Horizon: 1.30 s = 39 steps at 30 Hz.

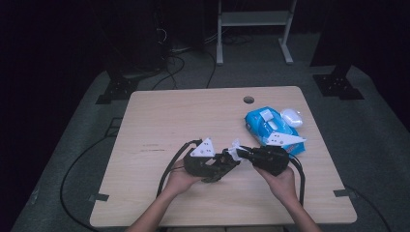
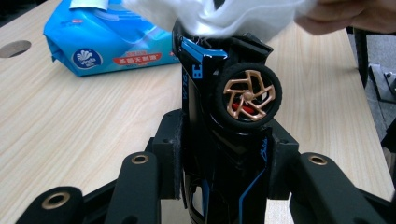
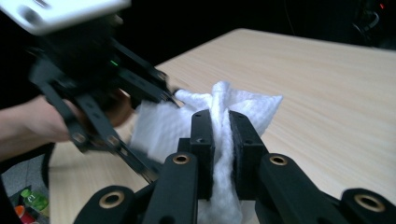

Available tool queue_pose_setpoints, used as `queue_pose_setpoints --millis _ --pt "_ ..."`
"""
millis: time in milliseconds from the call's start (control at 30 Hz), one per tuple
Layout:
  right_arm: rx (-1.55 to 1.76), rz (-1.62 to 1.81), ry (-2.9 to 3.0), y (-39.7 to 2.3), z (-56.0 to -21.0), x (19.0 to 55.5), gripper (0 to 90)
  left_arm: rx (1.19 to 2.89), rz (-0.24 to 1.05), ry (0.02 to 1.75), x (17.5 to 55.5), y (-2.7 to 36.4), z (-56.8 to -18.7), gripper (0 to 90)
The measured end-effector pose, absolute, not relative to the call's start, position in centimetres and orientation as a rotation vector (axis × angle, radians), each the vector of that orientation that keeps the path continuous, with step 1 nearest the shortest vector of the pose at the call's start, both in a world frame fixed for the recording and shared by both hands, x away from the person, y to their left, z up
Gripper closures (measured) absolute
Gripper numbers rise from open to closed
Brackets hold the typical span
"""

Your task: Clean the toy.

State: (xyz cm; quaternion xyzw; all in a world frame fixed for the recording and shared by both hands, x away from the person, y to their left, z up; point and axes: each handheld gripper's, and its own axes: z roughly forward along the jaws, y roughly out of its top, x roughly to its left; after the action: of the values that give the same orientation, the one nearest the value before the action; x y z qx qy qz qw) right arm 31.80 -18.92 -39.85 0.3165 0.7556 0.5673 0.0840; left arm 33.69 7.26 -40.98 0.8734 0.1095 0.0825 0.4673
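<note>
Two grips confirmed: your left gripper (image 2: 224,154) clamps a black toy car (image 2: 229,107); your right gripper (image 3: 219,140) pinches a white wipe (image 3: 219,112). The blue pack (image 2: 112,42) reads "Vinda".

Dim room all round: a pale wooden counter (image 1: 193,116) on grey floor (image 1: 382,121), black cables (image 1: 174,63) trailing, white metal frame (image 1: 254,29) behind.
</note>
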Motion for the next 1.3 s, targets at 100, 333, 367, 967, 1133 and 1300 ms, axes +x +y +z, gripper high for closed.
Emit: queue_pose_setpoints --millis 100,333,367,967,1133,1300 --pt "1.006 1.69 2.273 -19.4 -40.8 32.3 80.8 2.147 0.205 0.272 33.8 7.2 -41.2 57.7" --pt "0.955 1.735 2.263 -18.9 -39.8 32.0 80.8 2.133 0.195 0.268 33.8 7.1 -41.2 57.7" --pt "0.953 1.738 2.26 -18.9 -39.8 32.0 80.8 2.131 0.195 0.269 33.8 7.2 -41.1 57.7" --pt "1.018 1.827 2.257 -19.7 -40.4 32.5 80.8 2.13 0.194 0.265 33.8 7.2 -41.1 57.6" --pt "1.031 1.788 2.268 -19.8 -40.9 32.6 80.8 2.127 0.203 0.267 33.8 7.4 -40.9 57.6" --pt "1.112 1.745 2.298 -20.2 -42.2 33.3 80.7 2.111 0.199 0.271 33.8 7.6 -40.8 57.6"
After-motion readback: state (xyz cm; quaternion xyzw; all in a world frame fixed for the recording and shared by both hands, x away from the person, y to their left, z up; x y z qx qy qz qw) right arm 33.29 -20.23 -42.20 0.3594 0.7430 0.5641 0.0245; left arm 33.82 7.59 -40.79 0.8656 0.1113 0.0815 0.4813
